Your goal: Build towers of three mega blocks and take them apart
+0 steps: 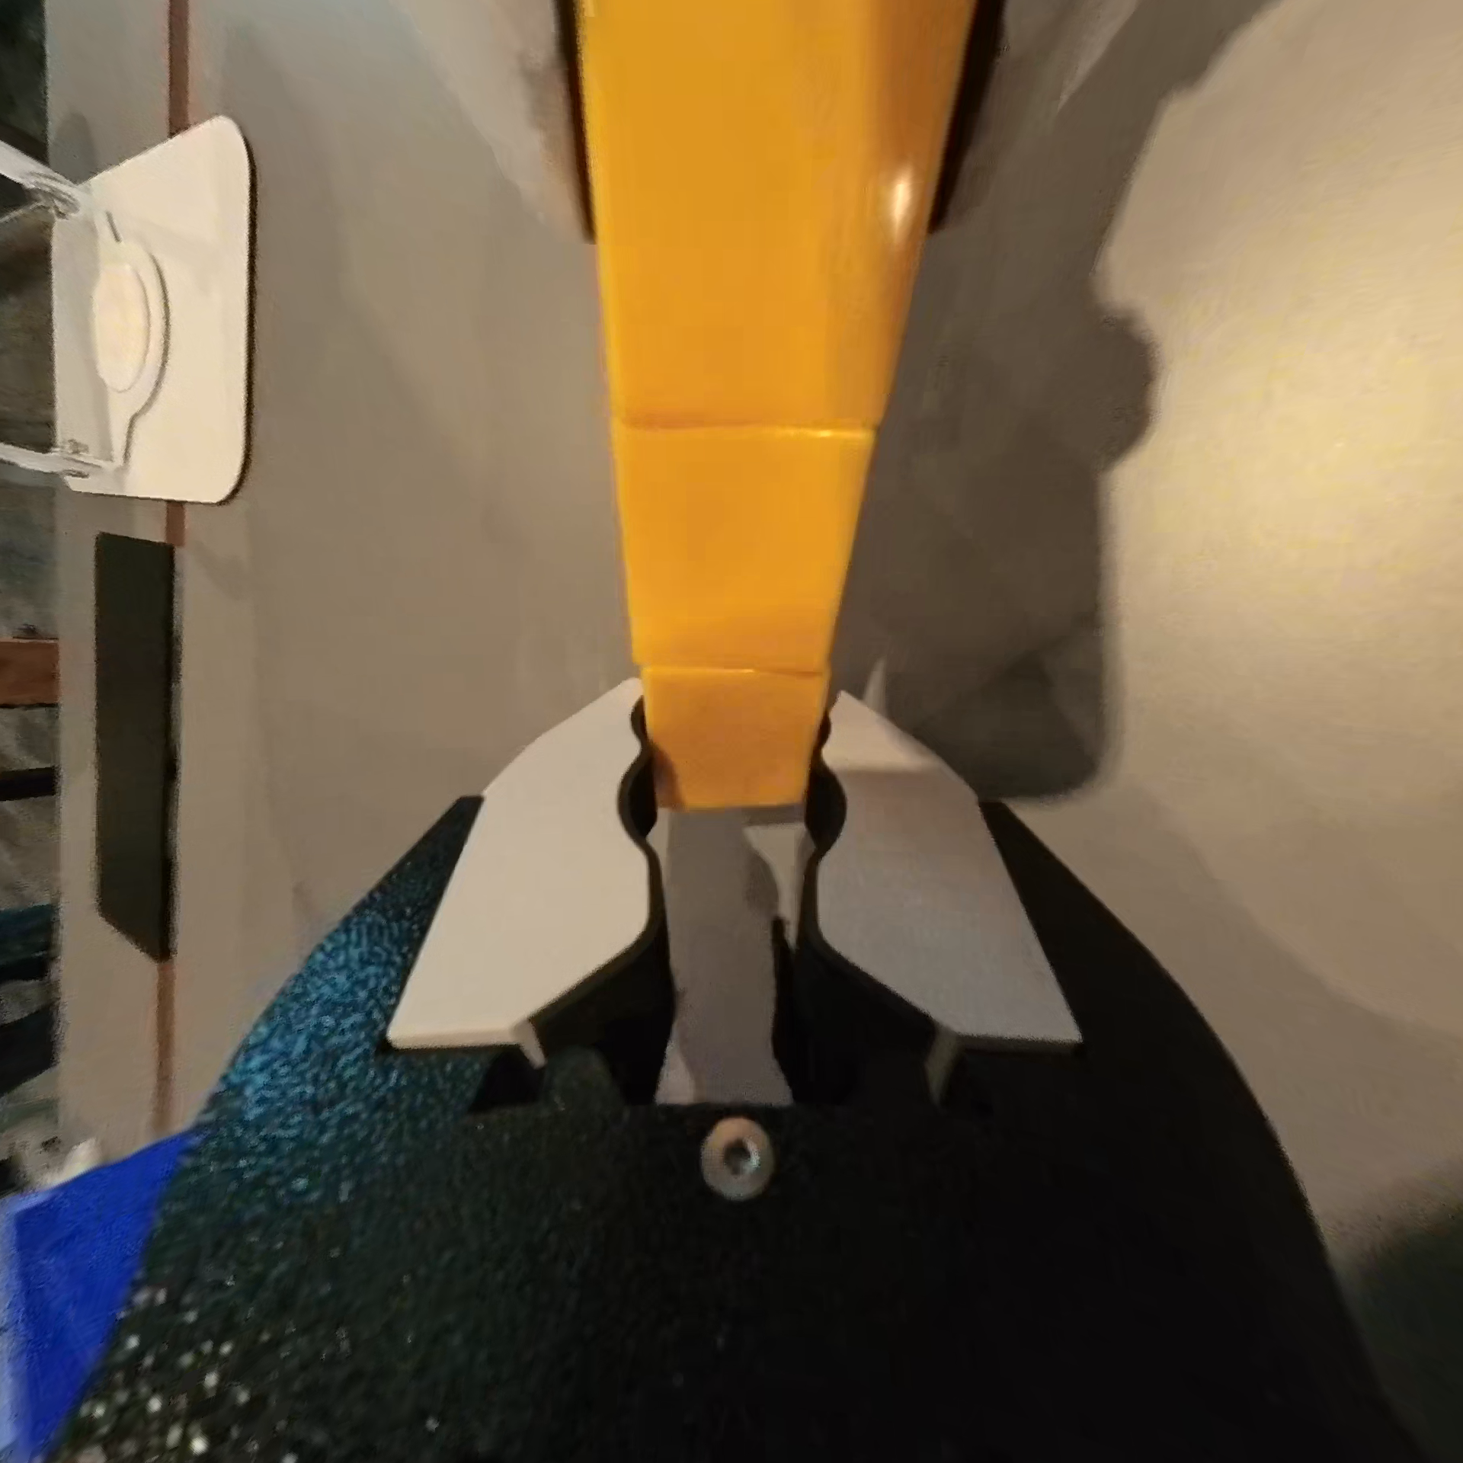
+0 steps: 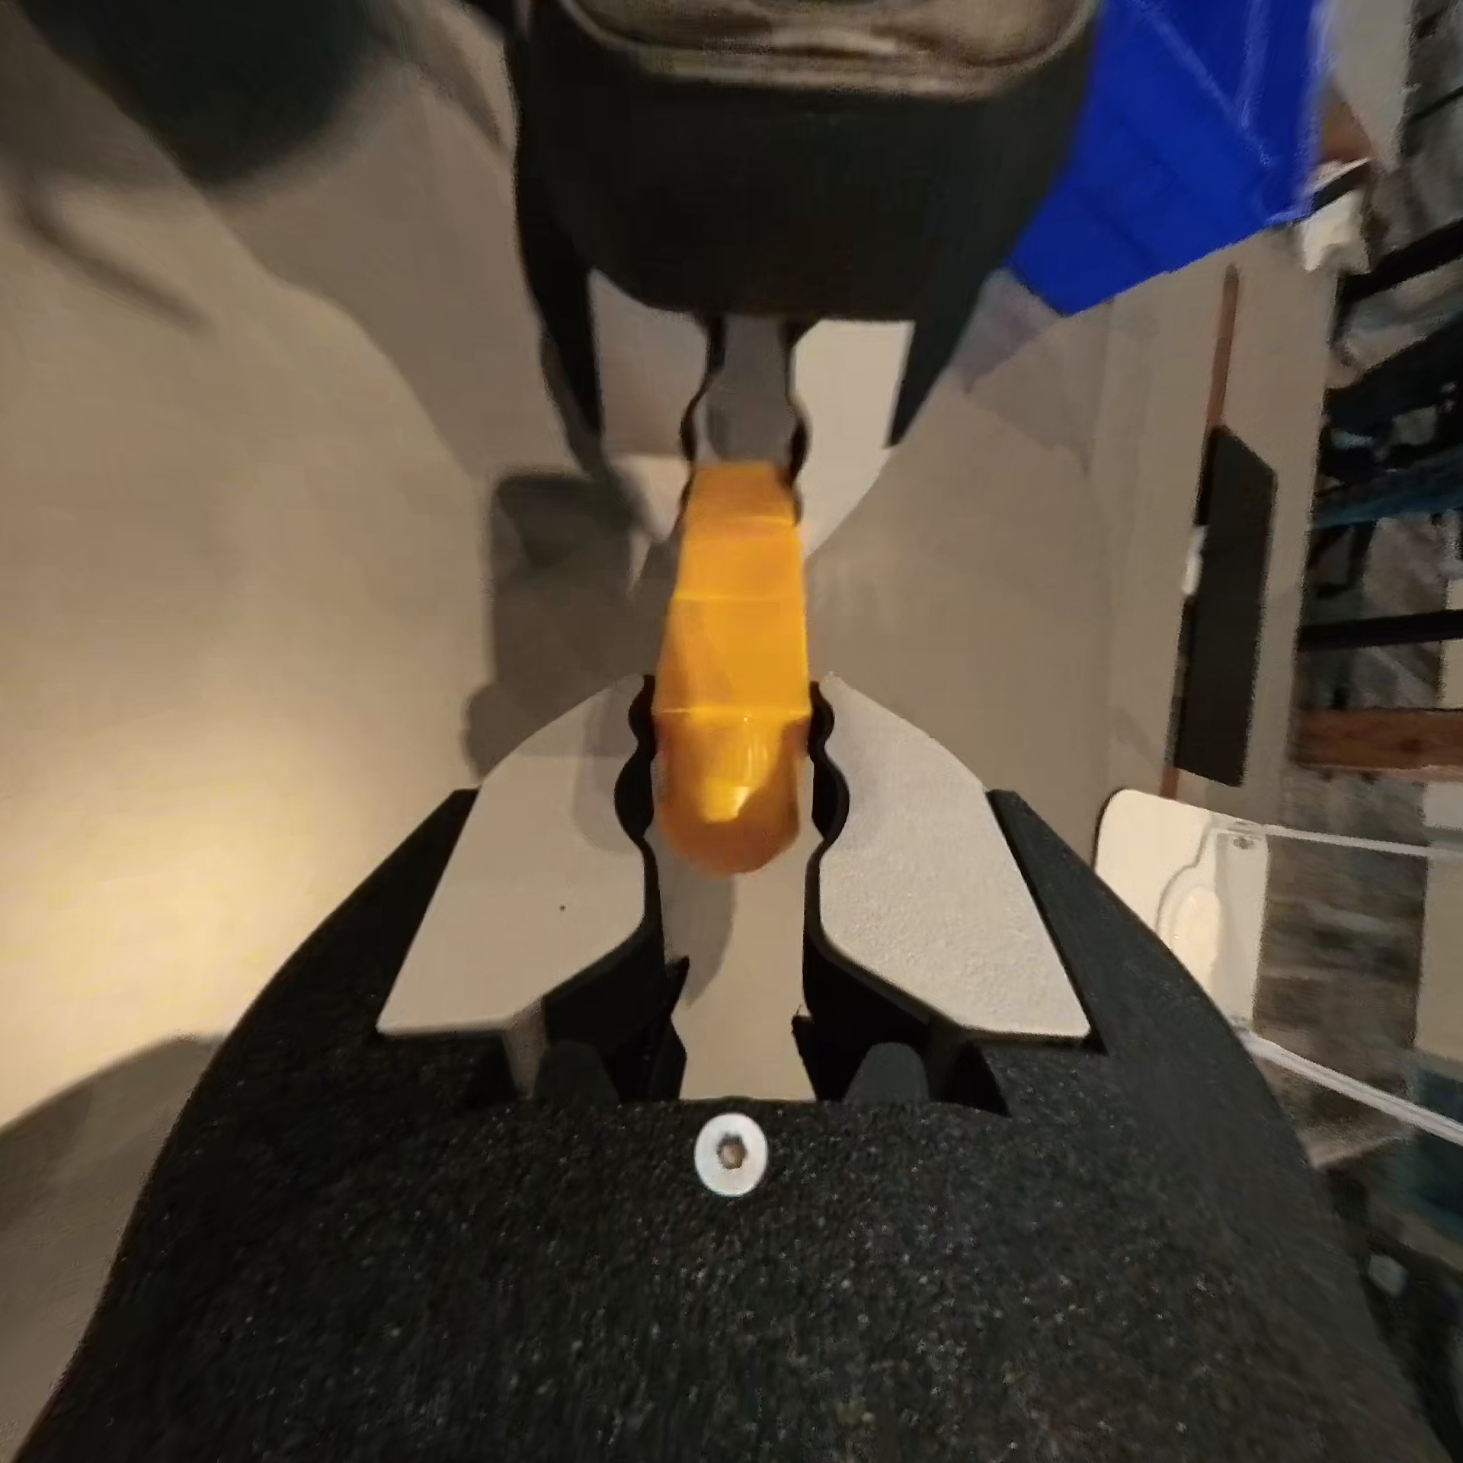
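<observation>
A tower of three yellow mega blocks (image 1: 736, 475) is held in the air between my two grippers. My left gripper (image 1: 732, 744) is shut on the block at the near end of the tower in its view. My right gripper (image 2: 732, 736) is shut on the block at the other end, whose rounded stud (image 2: 728, 807) points toward the camera. In the right wrist view the tower (image 2: 732, 617) runs away from me to the left gripper's fingertips (image 2: 796, 451), which clamp its far end. The two grippers face each other.
A pale wall fills the background (image 1: 1267, 554). A white plate with a clear bracket (image 1: 150, 317) and a black strip (image 1: 134, 744) hang on the wall's edge. Shelving shows at the right (image 2: 1377, 554). A blue sleeve (image 2: 1172, 142) shows behind the left gripper.
</observation>
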